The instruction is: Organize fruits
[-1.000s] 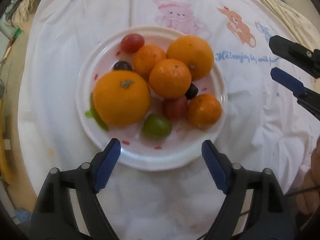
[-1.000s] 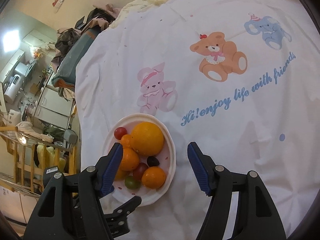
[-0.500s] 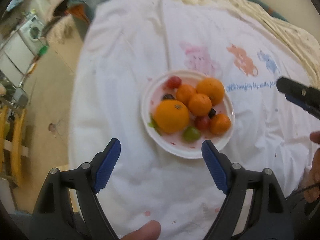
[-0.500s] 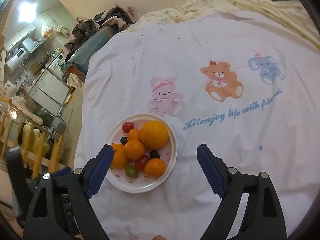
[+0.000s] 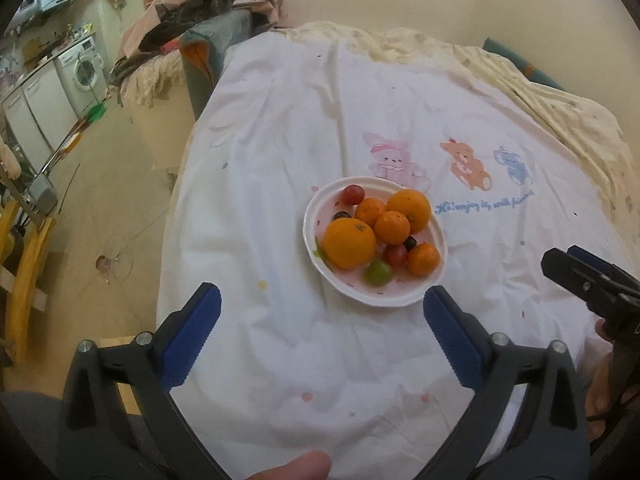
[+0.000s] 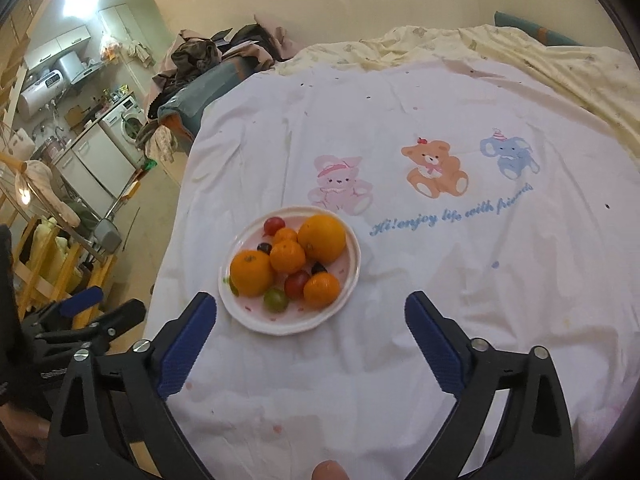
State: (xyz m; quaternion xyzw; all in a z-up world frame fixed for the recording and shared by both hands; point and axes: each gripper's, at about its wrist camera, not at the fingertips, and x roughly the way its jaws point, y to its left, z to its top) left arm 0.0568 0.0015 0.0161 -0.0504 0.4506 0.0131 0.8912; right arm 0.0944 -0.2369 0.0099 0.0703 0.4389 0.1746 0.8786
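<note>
A white plate [image 5: 400,302] [image 6: 244,312] sits on a white cloth printed with cartoon animals. It holds a big orange [image 5: 349,242] [image 6: 252,273], several smaller oranges [image 5: 409,205] [image 6: 322,238], red tomatoes [image 5: 353,194] [image 6: 297,283], a green one [image 5: 378,273] [image 6: 276,299] and dark grapes [image 5: 410,243]. My left gripper [image 5: 320,312] hangs above and short of the plate, jaws opening wide with nothing between them. My right gripper [image 6: 312,316] is also back from the plate, jaws opening and empty. The right gripper's fingers [image 5: 588,276] show at the left wrist view's right edge.
The cloth [image 6: 440,280] covers a table whose left edge drops to the floor [image 5: 100,208]. A heap of clothes [image 5: 192,20] and a washing machine [image 5: 82,66] stand beyond. Yellow chair frames [image 6: 52,280] stand to the left. A crumpled yellowish cloth [image 6: 520,52] lies at the back.
Both grippers pulled up and back from the plate, so it looks smaller and more of the room shows. Both sets of jaws spread wider. The fruit has not moved.
</note>
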